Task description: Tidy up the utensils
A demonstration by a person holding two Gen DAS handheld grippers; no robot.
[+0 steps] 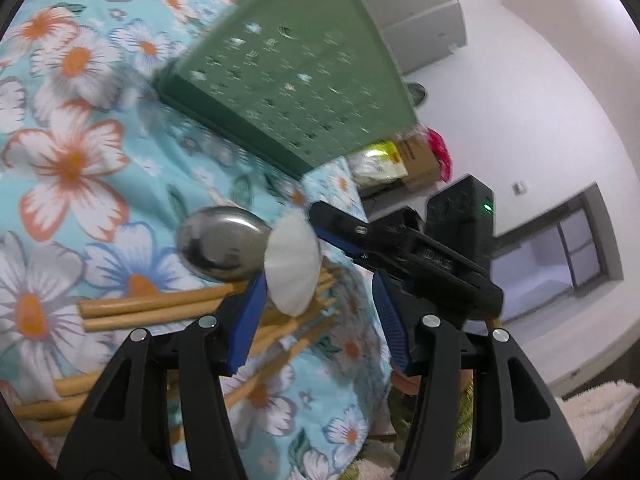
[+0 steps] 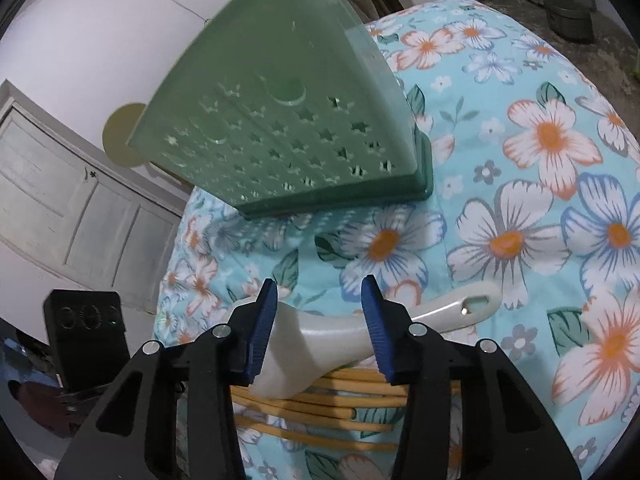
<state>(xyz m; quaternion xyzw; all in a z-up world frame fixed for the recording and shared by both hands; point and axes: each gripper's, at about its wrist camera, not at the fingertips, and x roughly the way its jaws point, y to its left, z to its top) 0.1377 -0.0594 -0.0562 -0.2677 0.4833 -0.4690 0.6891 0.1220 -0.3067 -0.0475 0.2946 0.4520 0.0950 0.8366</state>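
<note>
1. A flowered turquoise cloth (image 2: pixel 520 184) covers the table; white walls stand behind it, with a pale panelled door (image 2: pixel 72 200) seen only in the right wrist view.
2. A green perforated utensil holder (image 1: pixel 296 80) stands toward the far part of the cloth in both views.
3. Only the left wrist view shows a steel spoon (image 1: pixel 220 242), its bowl lying on the cloth just beyond a bundle of bamboo chopsticks (image 1: pixel 160 306).
4. Only the right wrist view shows the whole white plastic scoop (image 2: pixel 332 332), lying across the chopsticks, its handle running right.
5. The left gripper (image 1: pixel 320 312) points downward, jaws apart, the scoop's edge by its left pad, not pinched.
6. The right gripper (image 2: pixel 320 320) tilts steeply down over the scoop, jaws parted astride it; I cannot tell whether the pads touch.
</note>
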